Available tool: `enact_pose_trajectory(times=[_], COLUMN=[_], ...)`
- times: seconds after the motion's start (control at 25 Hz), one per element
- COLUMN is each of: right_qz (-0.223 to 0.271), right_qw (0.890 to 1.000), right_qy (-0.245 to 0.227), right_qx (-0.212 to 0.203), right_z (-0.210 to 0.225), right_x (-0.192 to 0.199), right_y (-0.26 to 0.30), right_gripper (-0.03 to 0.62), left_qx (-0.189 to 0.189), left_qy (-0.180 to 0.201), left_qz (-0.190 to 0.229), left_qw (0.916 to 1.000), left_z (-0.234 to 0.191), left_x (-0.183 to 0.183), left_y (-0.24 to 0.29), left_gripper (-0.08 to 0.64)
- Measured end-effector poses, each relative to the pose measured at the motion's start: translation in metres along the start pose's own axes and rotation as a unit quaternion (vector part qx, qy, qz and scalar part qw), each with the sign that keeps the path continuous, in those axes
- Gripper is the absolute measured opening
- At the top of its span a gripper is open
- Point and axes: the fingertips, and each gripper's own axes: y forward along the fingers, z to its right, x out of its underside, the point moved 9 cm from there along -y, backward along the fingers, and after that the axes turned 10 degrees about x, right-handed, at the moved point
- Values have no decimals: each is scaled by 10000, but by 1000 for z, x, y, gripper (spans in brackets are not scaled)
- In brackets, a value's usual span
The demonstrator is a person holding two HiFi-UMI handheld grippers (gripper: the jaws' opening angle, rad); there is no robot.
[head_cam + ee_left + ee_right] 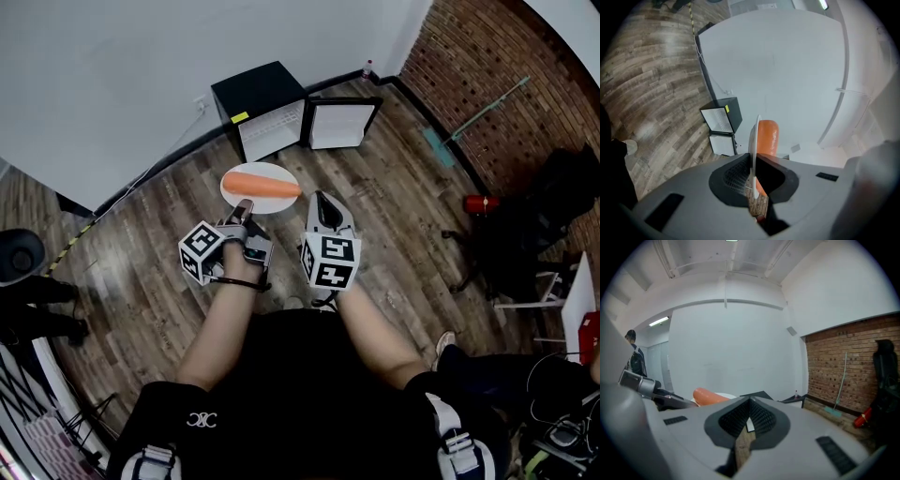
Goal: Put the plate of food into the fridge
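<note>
Gripping the white plate by its near rim at mid-frame, the left gripper has a stiff, breakable dish whose orange food may roll; fridge open above, right gripper closed, empty.

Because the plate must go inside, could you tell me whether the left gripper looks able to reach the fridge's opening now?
Likely yes, after stepping closer: the fridge has its door standing open, the floor between shows no obstacle, and the left gripper holds the plate by its rim, facing the opening.
</note>
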Motion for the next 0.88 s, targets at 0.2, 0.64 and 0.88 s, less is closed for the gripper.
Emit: enact_pose_trajectory(times=[0.2,0.64,0.88], right_qz=[-144,-276,-255], right_qw=[9996,9994,9996], right_qy=[-61,-80,-92], right_qx=[-240,-192,-67], right_z=[7,13,10], right_x=[2,-2,-16], right_y=[15,74,132], right_gripper=[12,12,12], left_qx=[-67,-163,-185], left_qy=[-23,-134,-40], left_qz=[48,92,-52], left_qw=[10000,9997,9998], left_z=[-7,-17,-15], left_x=[9,-17,-44], left_y=[16,70,133], left_gripper=[28,28,28])
